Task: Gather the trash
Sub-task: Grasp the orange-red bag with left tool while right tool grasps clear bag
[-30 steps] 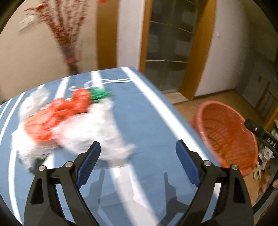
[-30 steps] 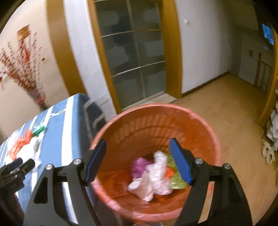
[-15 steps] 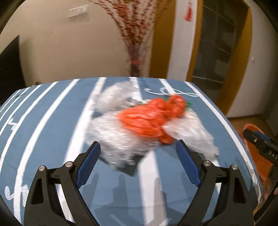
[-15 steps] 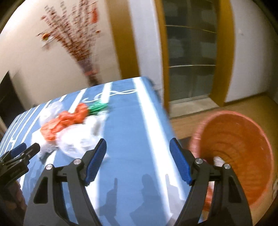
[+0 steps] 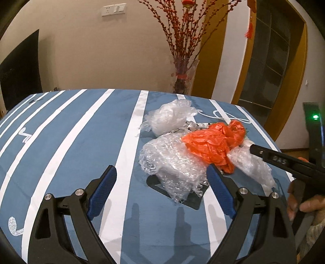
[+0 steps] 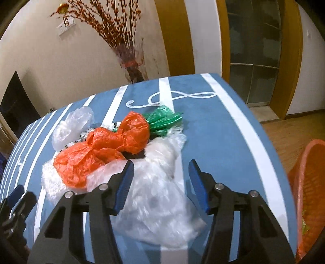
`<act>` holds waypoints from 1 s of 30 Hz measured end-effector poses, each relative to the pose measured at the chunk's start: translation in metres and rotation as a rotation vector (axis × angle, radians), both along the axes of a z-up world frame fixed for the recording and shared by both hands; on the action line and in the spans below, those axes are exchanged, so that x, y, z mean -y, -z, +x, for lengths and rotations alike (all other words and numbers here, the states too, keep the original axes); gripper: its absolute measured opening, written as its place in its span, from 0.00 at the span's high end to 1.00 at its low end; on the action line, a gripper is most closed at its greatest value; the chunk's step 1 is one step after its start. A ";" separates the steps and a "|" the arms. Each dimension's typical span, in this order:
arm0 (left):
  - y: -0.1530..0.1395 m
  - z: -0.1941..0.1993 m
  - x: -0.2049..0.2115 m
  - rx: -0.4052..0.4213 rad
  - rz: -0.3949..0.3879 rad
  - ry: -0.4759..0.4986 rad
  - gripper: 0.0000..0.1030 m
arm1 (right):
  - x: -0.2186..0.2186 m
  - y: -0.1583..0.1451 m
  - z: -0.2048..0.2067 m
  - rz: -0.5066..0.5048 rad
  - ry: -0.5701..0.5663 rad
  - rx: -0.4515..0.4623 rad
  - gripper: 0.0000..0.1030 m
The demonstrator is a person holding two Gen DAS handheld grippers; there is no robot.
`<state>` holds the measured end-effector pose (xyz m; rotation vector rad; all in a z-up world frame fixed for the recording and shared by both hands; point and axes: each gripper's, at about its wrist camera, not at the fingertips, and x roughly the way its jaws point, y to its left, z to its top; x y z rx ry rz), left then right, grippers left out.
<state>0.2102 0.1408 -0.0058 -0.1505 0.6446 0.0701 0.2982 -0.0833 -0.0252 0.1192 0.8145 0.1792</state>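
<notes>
A table draped in a blue cloth with white stripes (image 5: 77, 130) and a white looping motif fills the foreground of a warmly lit room with beige walls. Behind the table's far edge stands a clear glass vase of red-berried branches (image 5: 183, 75), beneath a white wall switch plate (image 5: 113, 9); to the right are ochre-framed glass doors (image 6: 254, 61) and a wooden floor (image 6: 292, 132).

A heap of trash lies on the cloth's right half. A crumpled orange plastic bag (image 6: 105, 148) sits atop it, touching a crumpled green plastic bag (image 6: 164, 119) on its far right side, seen only from the right wrist. A clear crumpled plastic bag (image 5: 170, 117) lies at the heap's far left, and a clear sheet of bubble wrap (image 5: 172, 162) spreads on the near side over a dark flat object on the cloth. A further translucent white plastic bag (image 6: 162, 195) lies nearest the right gripper (image 6: 161, 183), whose blue-padded jaws stand apart just above it, gripping nothing.

The left gripper (image 5: 162, 193) hangs over the cloth with its jaws wide apart and empty, its right pad beside the bubble wrap.

At the table's right side, on the floor, stands an orange plastic lattice basket (image 6: 308, 182); only part of its wall shows, and its contents cannot be made out.
</notes>
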 end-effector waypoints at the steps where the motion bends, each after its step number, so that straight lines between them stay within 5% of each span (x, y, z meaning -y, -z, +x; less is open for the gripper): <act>1: 0.001 0.000 -0.001 -0.002 -0.003 -0.001 0.14 | -0.002 0.003 0.003 -0.011 -0.004 -0.016 0.52; 10: 0.000 0.001 0.007 -0.001 -0.008 0.018 0.14 | 0.008 0.013 -0.009 -0.052 -0.028 -0.046 0.75; 23: -0.019 0.050 0.074 0.025 0.078 0.130 0.14 | 0.086 0.006 -0.045 -0.008 0.095 -0.014 0.75; 30: -0.001 0.106 0.096 -0.075 0.156 0.169 0.14 | 0.101 0.009 -0.045 -0.004 0.098 -0.018 0.75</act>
